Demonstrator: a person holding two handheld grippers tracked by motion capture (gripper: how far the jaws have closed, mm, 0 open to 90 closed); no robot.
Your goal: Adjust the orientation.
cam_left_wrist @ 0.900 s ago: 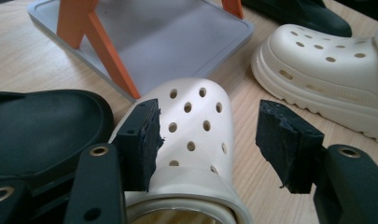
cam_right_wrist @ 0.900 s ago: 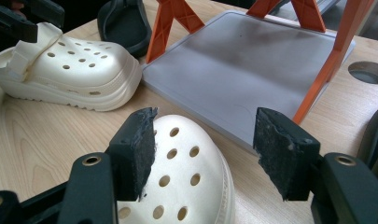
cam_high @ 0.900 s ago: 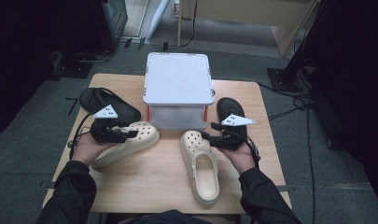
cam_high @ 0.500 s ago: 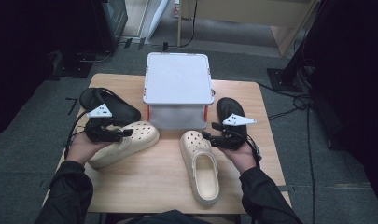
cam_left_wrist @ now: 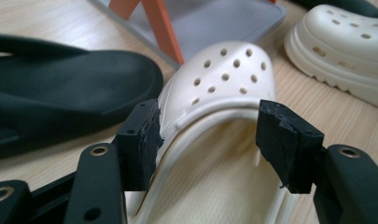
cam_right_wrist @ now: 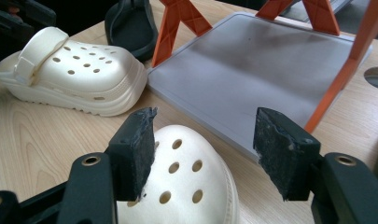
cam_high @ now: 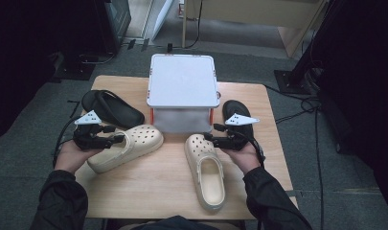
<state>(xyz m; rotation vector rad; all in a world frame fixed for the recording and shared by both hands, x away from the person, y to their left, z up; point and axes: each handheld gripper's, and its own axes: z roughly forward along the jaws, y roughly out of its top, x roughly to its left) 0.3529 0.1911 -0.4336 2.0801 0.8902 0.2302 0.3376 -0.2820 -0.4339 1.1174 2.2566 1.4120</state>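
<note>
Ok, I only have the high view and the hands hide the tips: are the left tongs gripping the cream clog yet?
Observer: No. The left tongs straddle the left clog at its opening. One pad touches its side, the other stands apart.
Operator: And the right tongs?
Observer: The right tongs stand open over the holed toe of the right clog, with nothing between the pads.

Left gripper [cam_high: 116,139] slid back along left clog [cam_high: 127,147].
</note>
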